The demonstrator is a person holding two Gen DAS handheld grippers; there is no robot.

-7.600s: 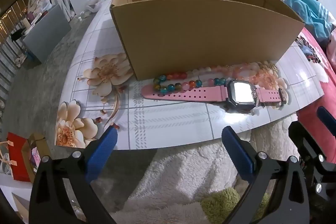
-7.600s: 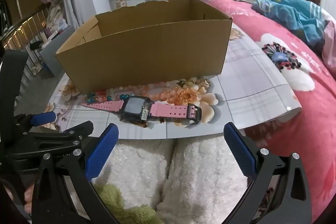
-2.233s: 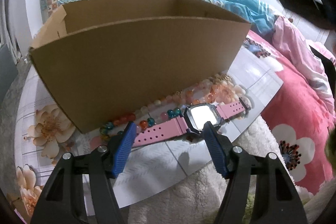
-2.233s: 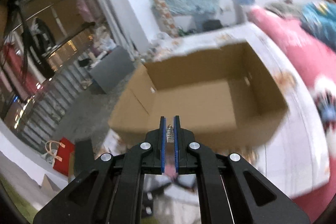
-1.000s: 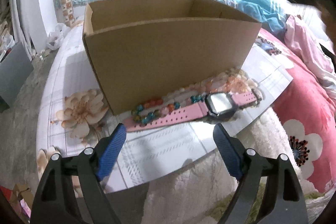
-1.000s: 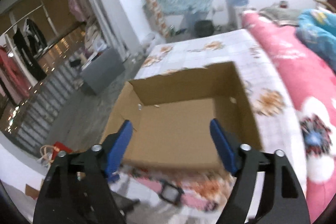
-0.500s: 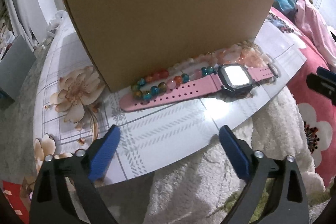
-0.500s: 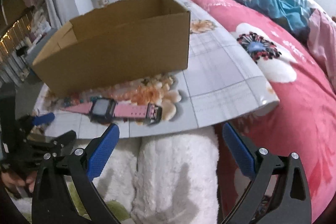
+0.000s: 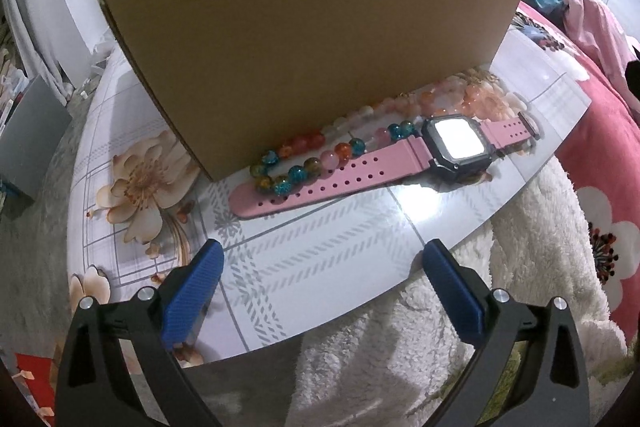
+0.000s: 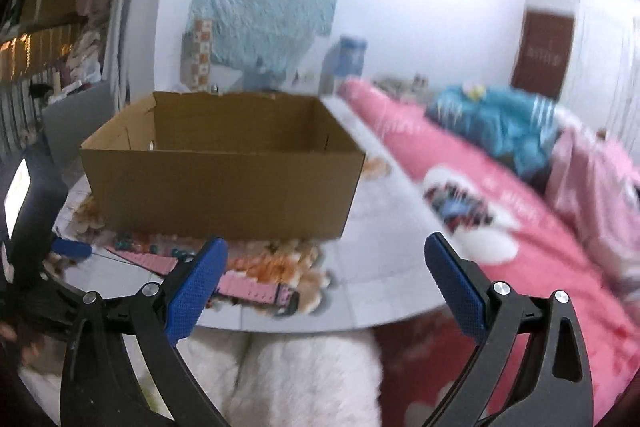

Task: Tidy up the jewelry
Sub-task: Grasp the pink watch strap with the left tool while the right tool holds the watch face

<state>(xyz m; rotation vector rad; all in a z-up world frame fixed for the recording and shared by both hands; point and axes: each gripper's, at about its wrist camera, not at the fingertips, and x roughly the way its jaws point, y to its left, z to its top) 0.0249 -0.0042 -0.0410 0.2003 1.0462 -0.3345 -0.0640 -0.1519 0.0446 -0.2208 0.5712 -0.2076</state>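
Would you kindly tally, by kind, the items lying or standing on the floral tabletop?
Watches: 1, pink watch
Bead bracelets: 1, beaded bracelet
Cardboard boxes: 1, cardboard box
Total: 3

A pink watch [image 9: 360,169] is lying flat on the tabletop, strap stretched out straight, its holed end pointing left and its buckle end right. Its dark, squarish case is sitting right of the strap's middle, the screen facing up and glaring white. Just beyond it, a beaded bracelet [image 9: 316,157] is stretched out in a long loop — blue, orange, amber and pale pink beads at its left end, paler peach and white ones to the right — touching the strap's far edge. A cardboard box [image 9: 312,31] is standing upright directly behind both, its open top seen from the right wrist view [image 10: 224,167] — the bracelet is being pressed against its near wall.
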